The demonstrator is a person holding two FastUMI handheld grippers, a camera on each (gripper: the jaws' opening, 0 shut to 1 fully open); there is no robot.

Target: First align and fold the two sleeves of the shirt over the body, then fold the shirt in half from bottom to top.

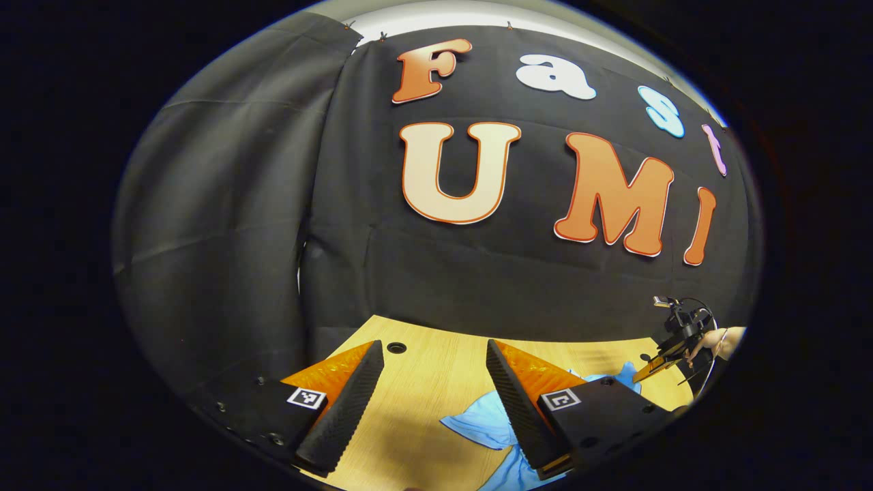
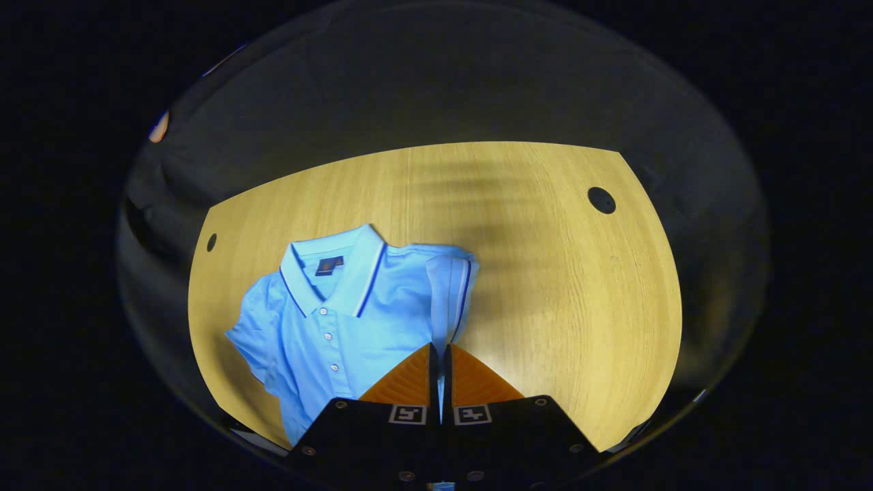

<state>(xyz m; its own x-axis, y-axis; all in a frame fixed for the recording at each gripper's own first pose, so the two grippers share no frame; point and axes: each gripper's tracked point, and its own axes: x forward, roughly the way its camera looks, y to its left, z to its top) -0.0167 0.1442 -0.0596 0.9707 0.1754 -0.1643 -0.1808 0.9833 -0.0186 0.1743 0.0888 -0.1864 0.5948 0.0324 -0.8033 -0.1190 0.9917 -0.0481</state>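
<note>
A light blue polo shirt (image 2: pixel 341 320) lies face up on the wooden table (image 2: pixel 566 286), collar toward the far edge and buttons running down its front. In the right gripper view it sits on the left half of the tabletop, with one sleeve (image 2: pixel 451 290), edged in dark trim, lifted and drawn across toward the body. Your right tongs (image 2: pixel 440 365) are pressed together on that sleeve, a thin strip of blue fabric caught between the two fingers. To the right of the shirt the wood is bare, with a round hole (image 2: pixel 601 200) near the far corner.

In the left gripper view, your left tongs (image 1: pixel 436 382) are spread wide and hold nothing, raised above the table. A rumpled part of the shirt (image 1: pixel 477 423) lies beneath and beside the right-hand finger. Farther off at the right edge you can see the other tongs and the hand (image 1: pixel 716 341) holding them.
</note>
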